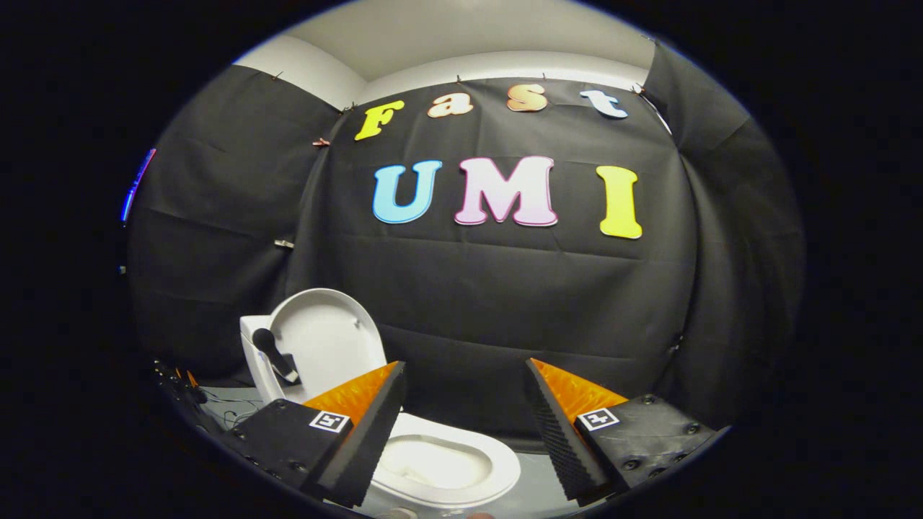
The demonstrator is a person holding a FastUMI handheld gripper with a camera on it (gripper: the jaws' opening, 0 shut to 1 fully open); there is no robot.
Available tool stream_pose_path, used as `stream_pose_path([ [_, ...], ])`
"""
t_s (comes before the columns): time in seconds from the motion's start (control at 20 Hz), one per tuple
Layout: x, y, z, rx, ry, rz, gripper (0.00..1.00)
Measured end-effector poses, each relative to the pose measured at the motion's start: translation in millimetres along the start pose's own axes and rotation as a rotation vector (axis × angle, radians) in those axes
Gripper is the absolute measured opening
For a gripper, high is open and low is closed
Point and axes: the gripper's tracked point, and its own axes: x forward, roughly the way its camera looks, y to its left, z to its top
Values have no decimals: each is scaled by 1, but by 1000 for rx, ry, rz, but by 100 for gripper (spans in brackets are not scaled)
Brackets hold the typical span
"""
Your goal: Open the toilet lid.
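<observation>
white oval plastic toilet lid (326, 337) is standing upright, long axis vertical, leaning against the tank; gripper (465, 425) fingers spread wide, holding nothing, above the white ceramic bowl (447, 465)

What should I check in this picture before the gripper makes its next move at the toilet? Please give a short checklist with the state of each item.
1. Toilet lid raised, standing upright behind the bowl: ok.
2. Gripper fingers open, nothing between them: ok.
3. Fingers apart from the lid and the bowl: ok.
4. Lid resting stably against the tank: cannot tell.
5. Dark handle-like object in front of the lid, whether it touches the lid: cannot tell.
6. Cables on the floor beside the toilet, away from the fingers: ok.
</observation>
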Motion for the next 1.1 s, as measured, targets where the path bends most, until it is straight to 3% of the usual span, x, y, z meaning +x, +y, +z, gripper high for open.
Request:
stream_pose_path([
  [0.3,-28,-35,-26,72,11,-100,99],
  [0.5,-31,-48,-28,50,-7,-132,99],
  [1.1,-32,-38,-38,71,18,-125,99],
])
